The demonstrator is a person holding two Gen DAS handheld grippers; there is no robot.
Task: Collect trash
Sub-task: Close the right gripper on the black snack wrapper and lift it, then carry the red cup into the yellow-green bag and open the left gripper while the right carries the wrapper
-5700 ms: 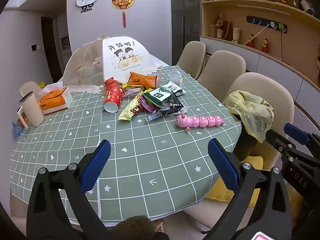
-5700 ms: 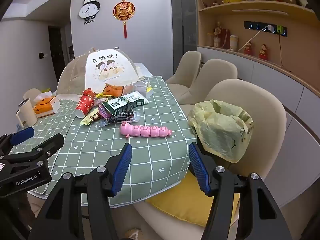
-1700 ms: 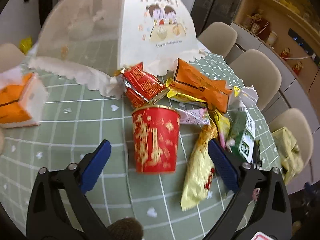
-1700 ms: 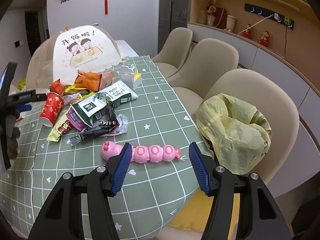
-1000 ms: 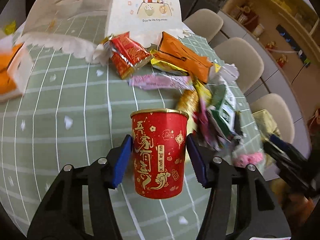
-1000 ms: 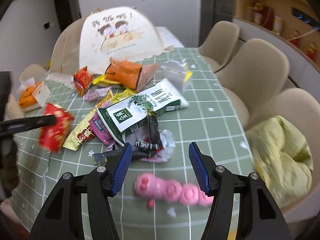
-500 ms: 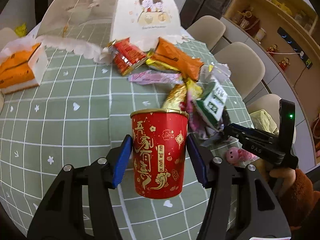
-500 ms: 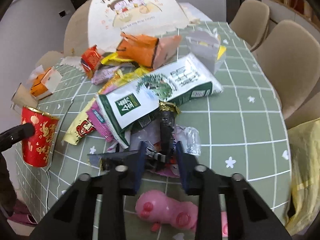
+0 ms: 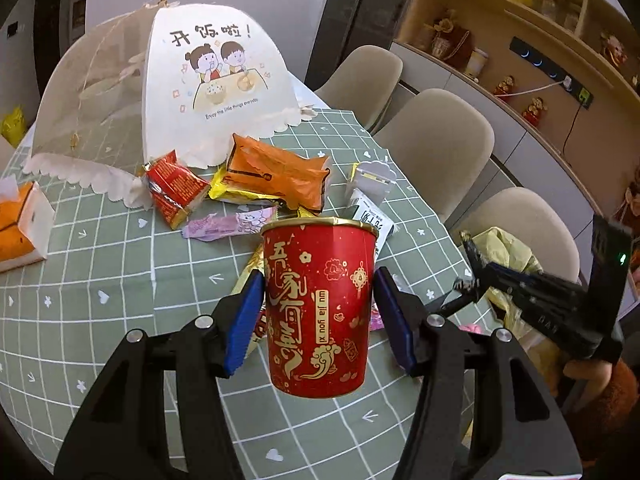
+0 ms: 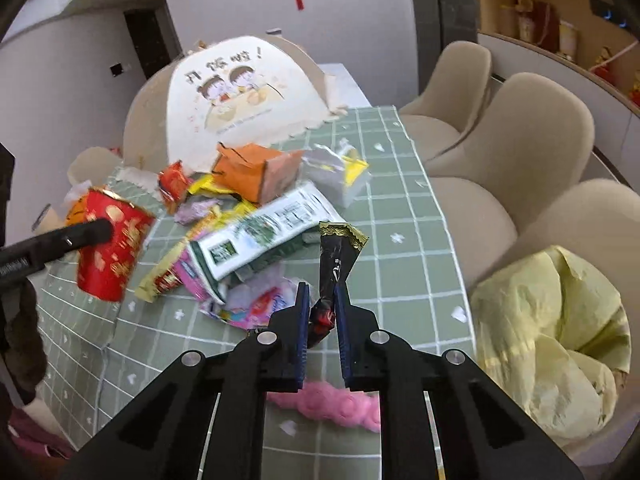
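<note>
One red paper cup (image 9: 319,312), one pink caterpillar toy (image 10: 328,404), one yellow bag (image 10: 552,336), three beige chairs (image 9: 436,140).

Left gripper (image 9: 320,320): black plastic arms, blue pads on the fingers (image 9: 242,322), silver screw heads at the pivots. Right gripper (image 10: 322,316): same build, black arms, dark blue pads, round silver screws, thin pale slots along the arms. From the left wrist view its black body shows faint lettering and a small green light. Hand (image 9: 592,376) behind it wears a fuzzy rust-brown sleeve (image 9: 616,408)
</note>
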